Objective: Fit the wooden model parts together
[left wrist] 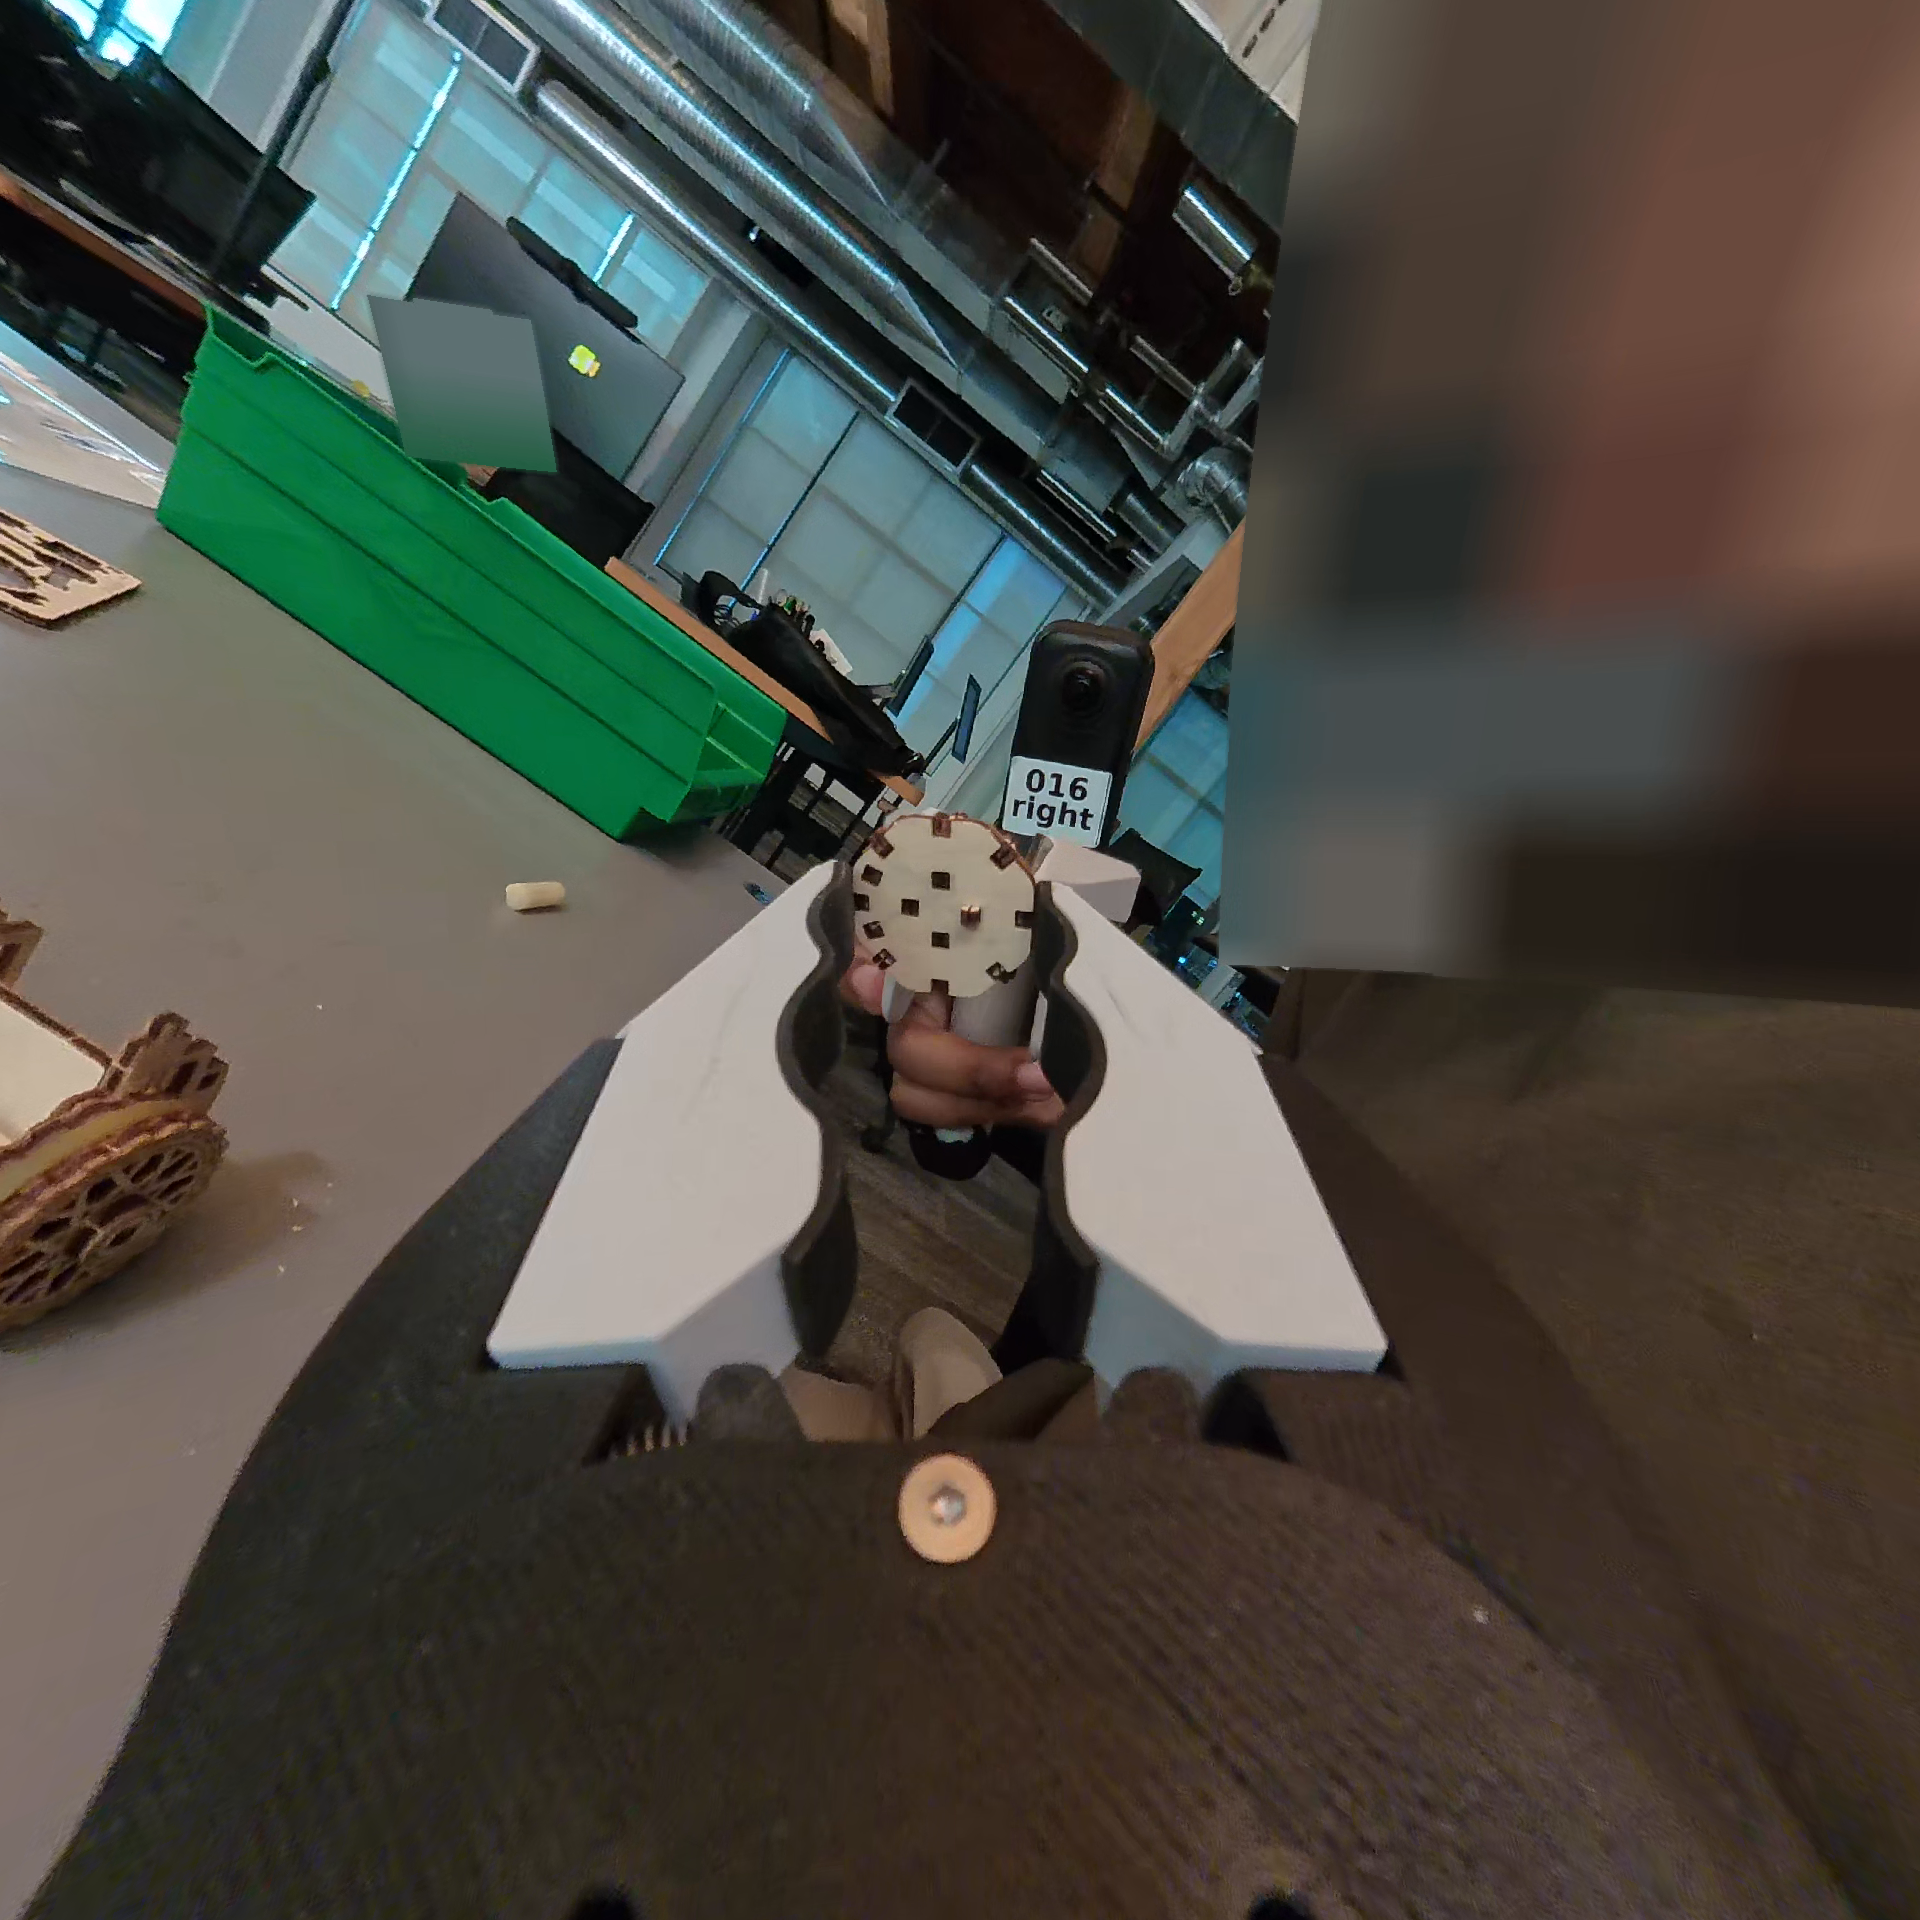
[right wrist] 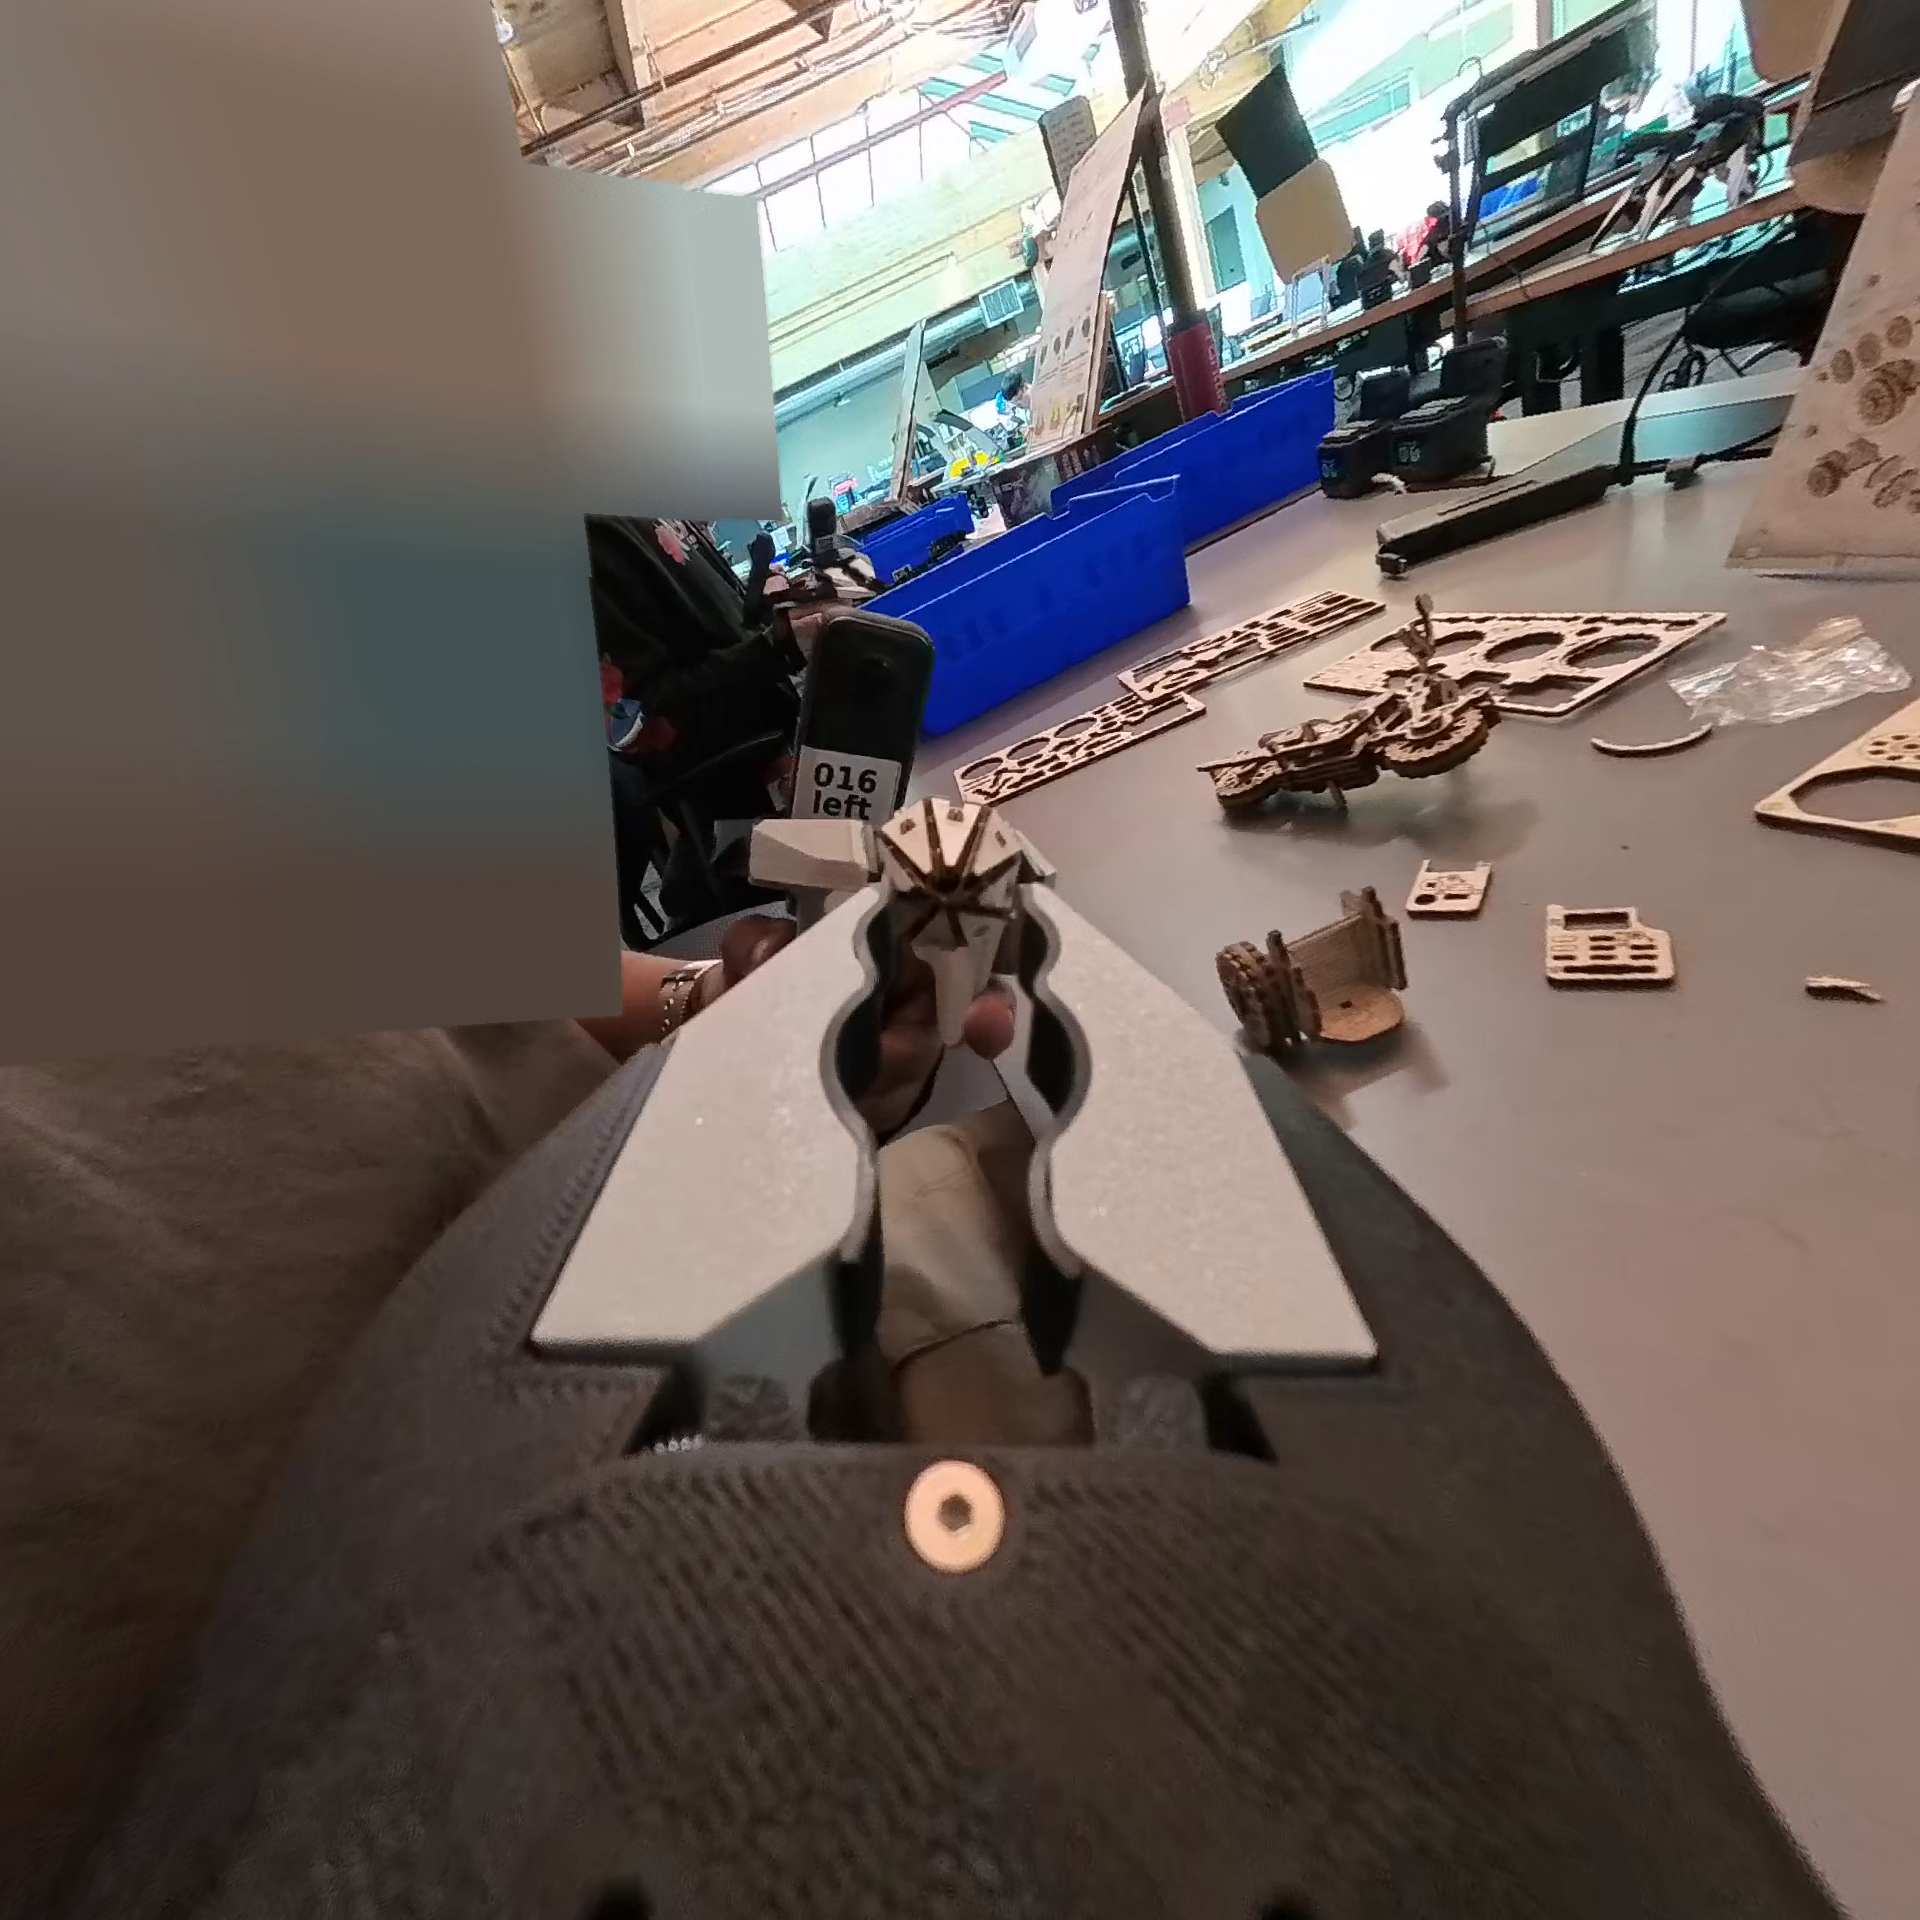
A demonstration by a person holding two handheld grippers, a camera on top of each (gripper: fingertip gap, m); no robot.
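My left gripper is shut on a round wooden disc with square slots, held by its edges at the fingertips, in the air off the table's edge. My right gripper is shut on a faceted wooden dome part with dark ribs and a pointed piece hanging below it. The two grippers face each other tip to tip, so the disc and the dome part meet. The right gripper's finger shows behind the disc. The left gripper's finger shows behind the dome part. Whether the parts are joined is hidden.
A green bin, a wooden carriage model and a small pale peg sit on the grey table at my left. At my right lie blue bins, a wooden motorcycle model, a small cart piece and cut-out sheets. Both grippers' tips are close together, under 4 cm apart. From either gripper's tips it is about 25 cm to the wooden motorcycle model.
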